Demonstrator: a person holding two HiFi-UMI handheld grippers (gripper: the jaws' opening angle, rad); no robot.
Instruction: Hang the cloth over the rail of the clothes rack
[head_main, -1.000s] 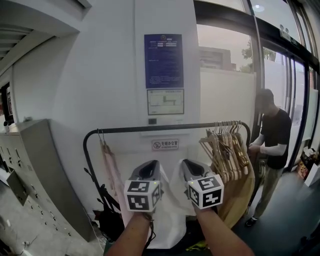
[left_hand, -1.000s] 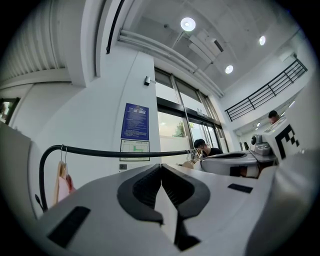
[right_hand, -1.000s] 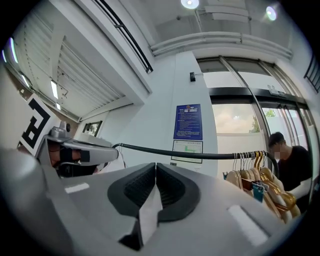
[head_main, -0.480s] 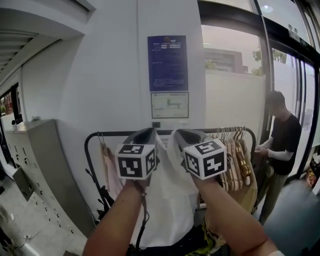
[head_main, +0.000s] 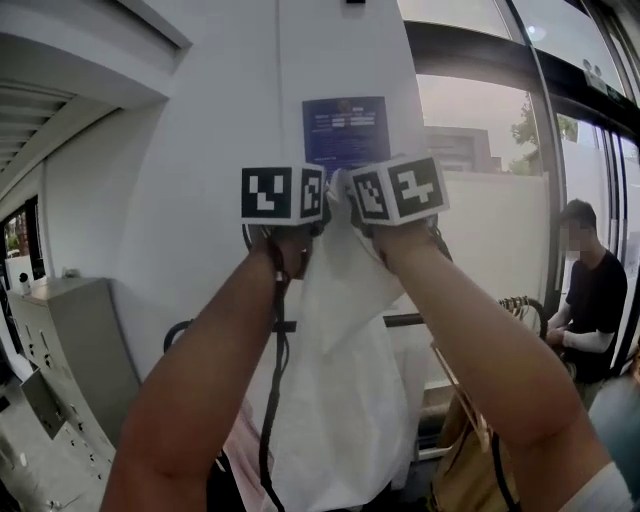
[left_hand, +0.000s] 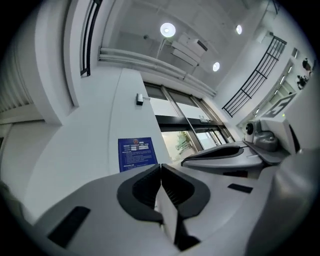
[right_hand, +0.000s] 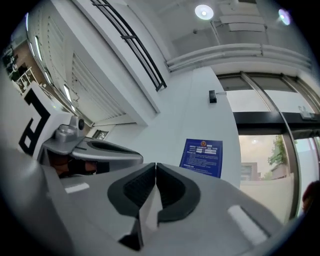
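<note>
so, the left gripper (left_hand: 160, 172), up at about 11 o'clock in the head view, is clamped shut on the top edge of the white cloth (head_main: 345, 390). the right gripper (right_hand: 155, 170), just beside it at 1 o'clock, is pinching the same edge. the cloth hangs down between the arms, in front of the black rail (head_main: 405, 320) at 4 o'clock. i'd carry that edge forward over the rail, lower both sides evenly, and spread the grippers apart so it doesn't bunch.

Bright, even indoor light, strong fisheye bend
The ceiling lamps (left_hand: 168, 29) flare in both gripper views, whose corners go black; daylight enters through the glazing (head_main: 590, 150) at the head view's right
</note>
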